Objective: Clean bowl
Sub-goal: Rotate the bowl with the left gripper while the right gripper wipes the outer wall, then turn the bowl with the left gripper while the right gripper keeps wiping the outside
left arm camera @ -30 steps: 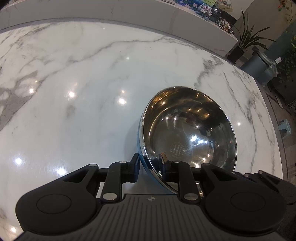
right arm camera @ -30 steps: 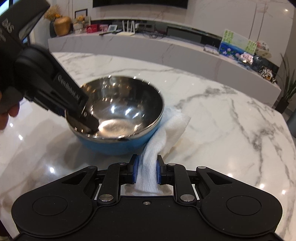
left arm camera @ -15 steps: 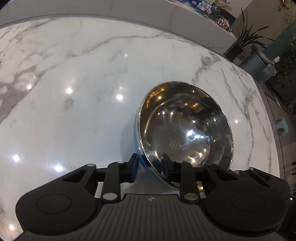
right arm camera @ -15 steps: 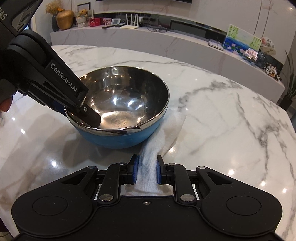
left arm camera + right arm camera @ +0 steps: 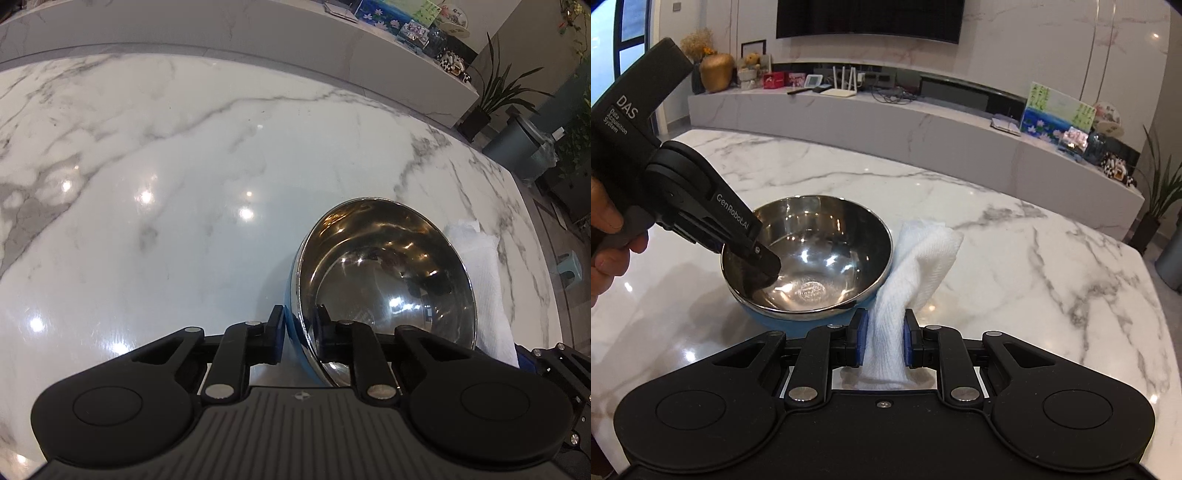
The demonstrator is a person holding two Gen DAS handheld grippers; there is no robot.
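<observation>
A steel bowl (image 5: 388, 280) with a blue outside stands on the white marble table (image 5: 184, 221). My left gripper (image 5: 300, 328) straddles its near rim, one finger on the blue outer wall and one inside. Its jaws are closing and both pads touch the wall. From the right wrist view this gripper (image 5: 764, 258) comes in from the left, held by a person's hand (image 5: 605, 236), over the bowl (image 5: 820, 258). My right gripper (image 5: 885, 339) is shut on a white cloth (image 5: 916, 258). The cloth hangs against the bowl's right side; its far end (image 5: 480, 266) lies on the table.
A long marble ledge (image 5: 923, 125) runs behind the table with a router, a painted card and ornaments on it. A potted plant (image 5: 495, 92) and a grey bin (image 5: 524, 144) stand beyond the table's right edge (image 5: 532, 236).
The left jaws have narrowed onto the bowl's rim. The right gripper has risen a little with the cloth, so the cloth now stands up beside the bowl.
</observation>
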